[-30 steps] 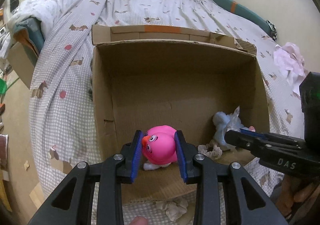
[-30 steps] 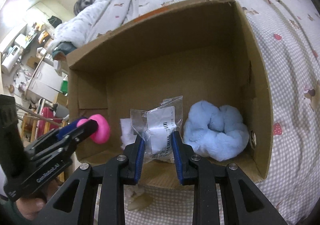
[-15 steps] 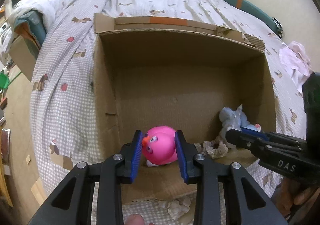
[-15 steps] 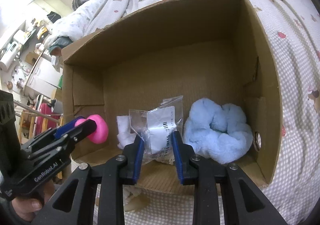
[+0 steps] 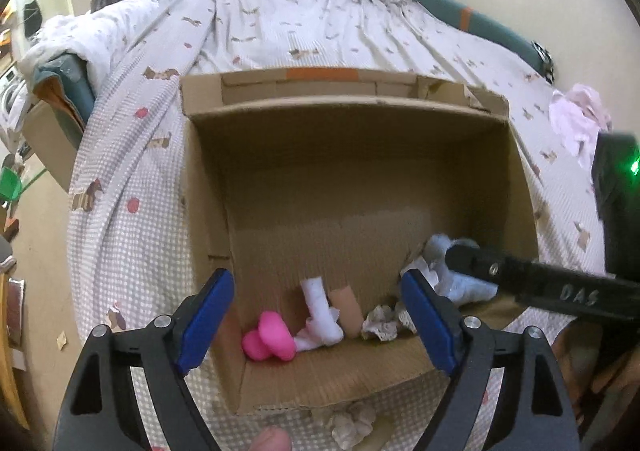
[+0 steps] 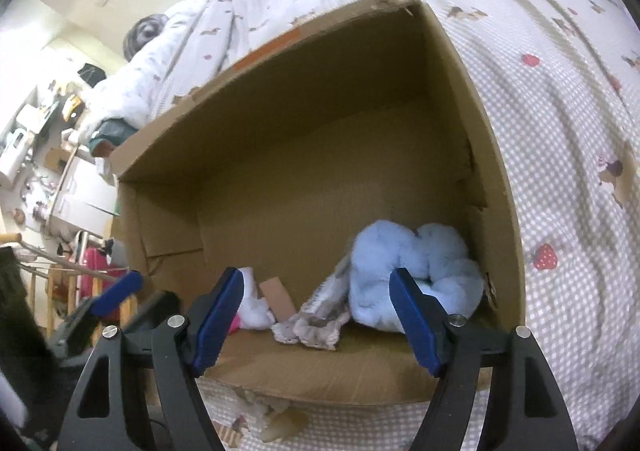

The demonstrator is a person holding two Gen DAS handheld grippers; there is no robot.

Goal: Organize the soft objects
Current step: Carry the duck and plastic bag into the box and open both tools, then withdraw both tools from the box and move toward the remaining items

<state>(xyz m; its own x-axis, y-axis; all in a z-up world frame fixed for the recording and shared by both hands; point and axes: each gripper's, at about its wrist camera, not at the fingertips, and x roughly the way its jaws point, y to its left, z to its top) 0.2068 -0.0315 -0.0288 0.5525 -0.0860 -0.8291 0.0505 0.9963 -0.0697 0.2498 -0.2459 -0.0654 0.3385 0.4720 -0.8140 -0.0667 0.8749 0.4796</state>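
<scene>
Fingers (image 5: 208, 311) apart above pink toy (image 5: 269, 343)

We see a bed (image 5: 312, 31) covered with a checked sheet. An open cardboard box (image 5: 208, 211) stands directly on it. A pink-white cloth (image 5: 576, 119) lies near the bed's right edge, well apart from the box.

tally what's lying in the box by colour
pink: 1, toy
white: 1, soft piece
blue: 1, plush
beige: 1, lacy cloth
tan: 1, flat strip
total: 5
</scene>
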